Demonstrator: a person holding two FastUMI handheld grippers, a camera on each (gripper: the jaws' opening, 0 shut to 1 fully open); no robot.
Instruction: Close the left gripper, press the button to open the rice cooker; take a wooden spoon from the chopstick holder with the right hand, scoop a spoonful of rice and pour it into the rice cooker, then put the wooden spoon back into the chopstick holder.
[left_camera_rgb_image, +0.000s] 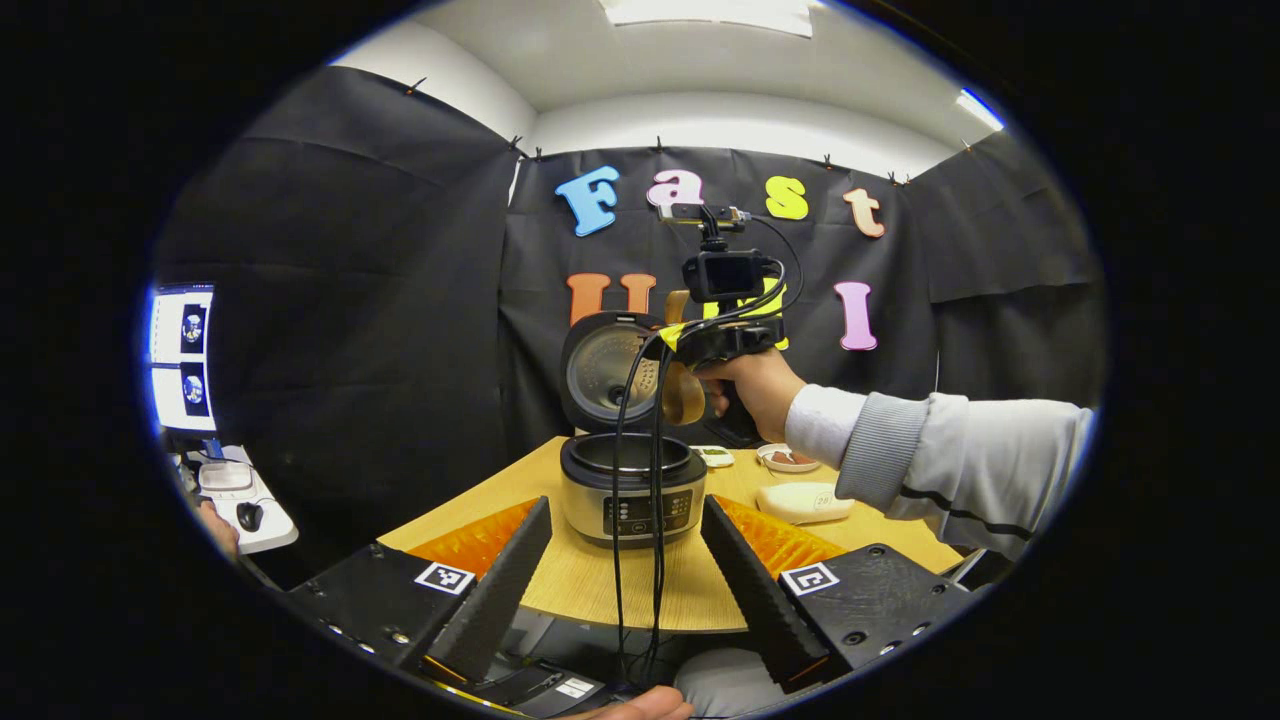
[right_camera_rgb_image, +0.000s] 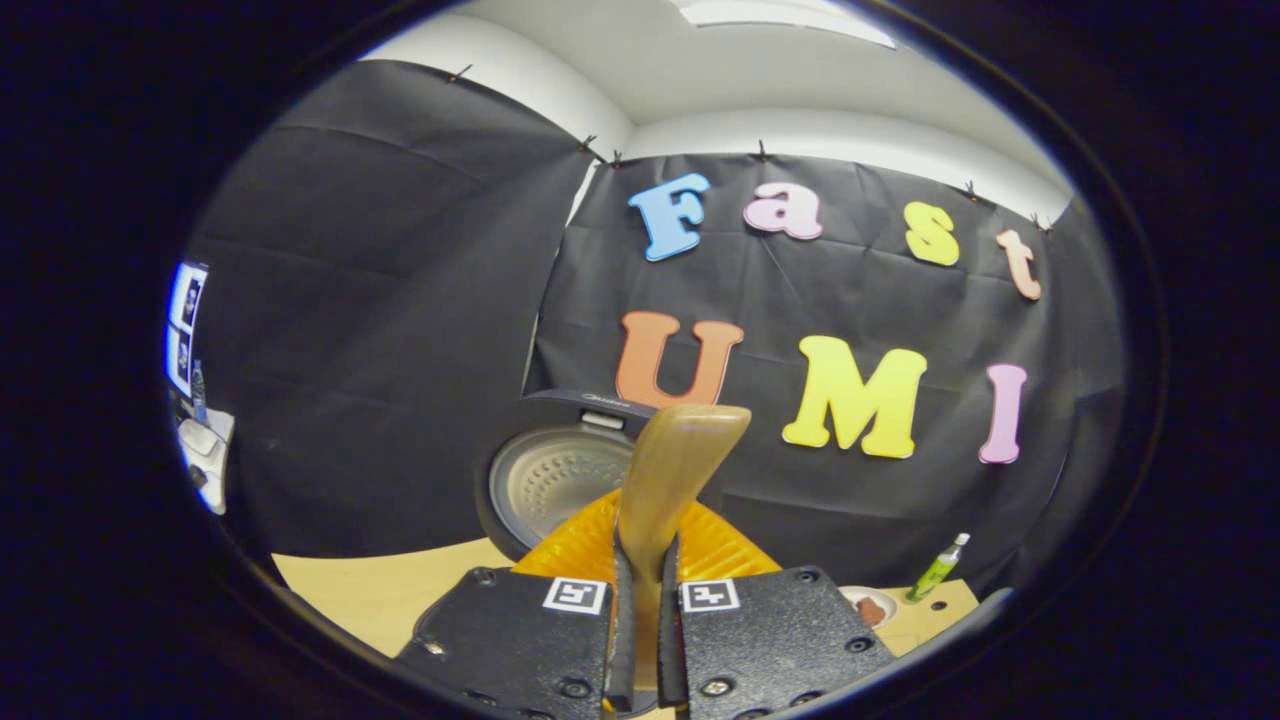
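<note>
Rice cooker (left_camera_rgb_image: 633, 490), round and silver, is open; your right gripper (right_camera_rgb_image: 640, 640) pinches the brown wooden spoon (right_camera_rgb_image: 672, 470) above it, your left gripper (left_camera_rgb_image: 625, 590) gapes empty, returning remains.

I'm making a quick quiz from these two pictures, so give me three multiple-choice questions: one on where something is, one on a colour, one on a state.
1. Where is the wooden spoon?
A. between the right tongs
B. lying on the table
C. inside the pot

2. What colour is the table?
A. white
B. light wood
C. blue

3. How is the rice cooker lid?
A. shut
B. removed
C. raised open

Answers: 1 A, both fingers clamp its handle in the right gripper view. 2 B, its bare top shows pale wood. 3 C, the lid stands upright behind the pot.
</note>
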